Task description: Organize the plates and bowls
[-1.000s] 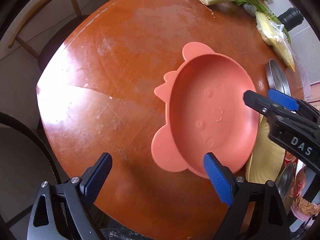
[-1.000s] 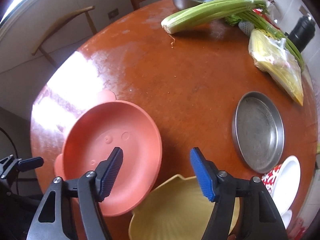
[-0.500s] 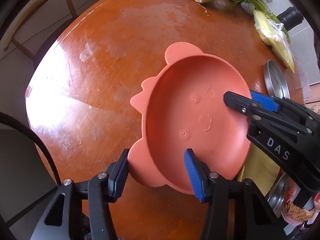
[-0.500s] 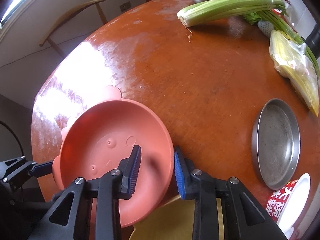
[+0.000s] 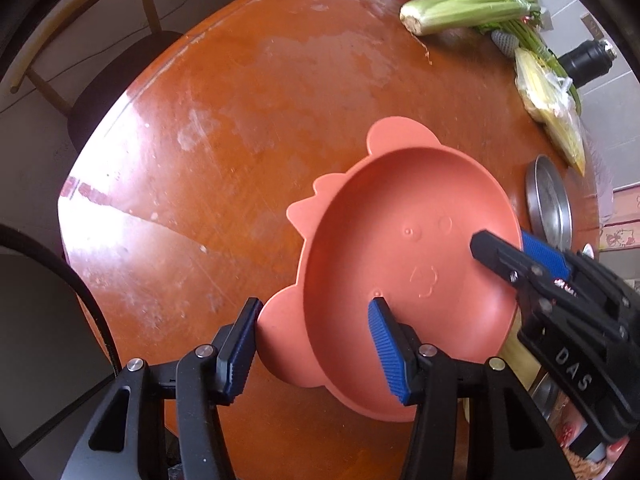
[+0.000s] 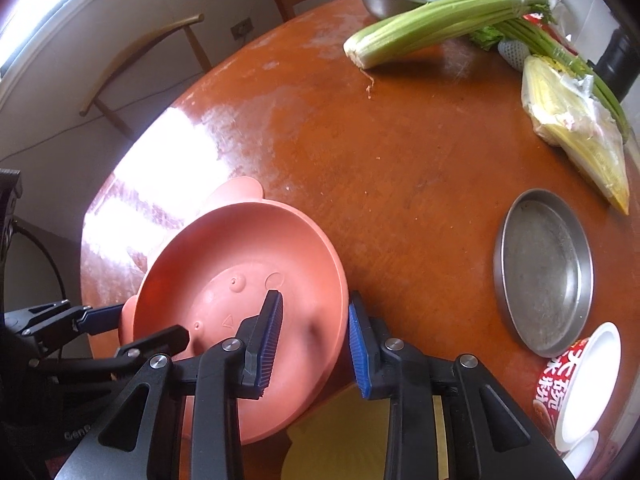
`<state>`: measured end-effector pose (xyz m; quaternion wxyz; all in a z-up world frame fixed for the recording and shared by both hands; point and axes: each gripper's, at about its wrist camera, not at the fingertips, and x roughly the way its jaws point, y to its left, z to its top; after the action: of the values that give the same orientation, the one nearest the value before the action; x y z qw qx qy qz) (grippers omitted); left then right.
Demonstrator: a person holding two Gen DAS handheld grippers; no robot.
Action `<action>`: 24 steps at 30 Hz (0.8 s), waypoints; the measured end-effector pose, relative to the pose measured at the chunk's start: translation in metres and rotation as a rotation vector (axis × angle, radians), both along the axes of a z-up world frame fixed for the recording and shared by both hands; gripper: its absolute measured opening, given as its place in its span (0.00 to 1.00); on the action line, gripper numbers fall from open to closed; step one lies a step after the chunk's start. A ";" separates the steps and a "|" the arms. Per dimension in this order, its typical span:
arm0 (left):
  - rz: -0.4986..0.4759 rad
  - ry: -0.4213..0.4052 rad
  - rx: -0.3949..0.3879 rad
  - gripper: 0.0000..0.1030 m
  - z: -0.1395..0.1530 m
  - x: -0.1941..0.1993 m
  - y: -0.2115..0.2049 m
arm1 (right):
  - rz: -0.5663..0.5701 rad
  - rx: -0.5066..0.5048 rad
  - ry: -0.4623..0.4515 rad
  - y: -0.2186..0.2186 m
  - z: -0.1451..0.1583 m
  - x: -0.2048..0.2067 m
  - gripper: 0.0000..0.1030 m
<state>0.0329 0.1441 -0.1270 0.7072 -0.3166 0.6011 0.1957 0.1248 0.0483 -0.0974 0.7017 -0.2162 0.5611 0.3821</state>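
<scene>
Both hand-held grippers pinch the salmon animal-shaped plate (image 5: 408, 256): the left hand-held gripper (image 5: 312, 344) clamps its near ear and rim, the right hand-held gripper (image 6: 316, 340) clamps the opposite rim. Their jaws have just been closing onto it. It sits over the round wooden surface (image 6: 400, 152), overlapping a yellow plate (image 6: 344, 432); a steel pan (image 6: 544, 272) lies apart.

White letters "DAS" stand on the black body of the right gripper (image 5: 516, 252) off to the right of the left gripper's fingers, and big white Chinese signs, too cut off to read, stand on the red and white bowl (image 6: 576, 376) to the right of the right gripper's fingers.
</scene>
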 end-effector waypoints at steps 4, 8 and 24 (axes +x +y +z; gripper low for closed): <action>-0.001 -0.024 0.025 0.53 0.013 -0.007 0.008 | -0.026 0.017 -0.003 -0.004 0.009 -0.002 0.32; -0.020 -0.038 0.041 0.53 0.020 -0.004 0.012 | -0.050 0.033 -0.014 -0.006 0.017 -0.002 0.32; -0.055 -0.024 0.120 0.53 0.008 0.043 0.032 | -0.112 0.044 -0.025 0.007 0.008 0.028 0.32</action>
<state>0.0760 0.1761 -0.1188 0.7370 -0.2595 0.5884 0.2081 0.1524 0.0552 -0.0891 0.7335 -0.1736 0.5549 0.3520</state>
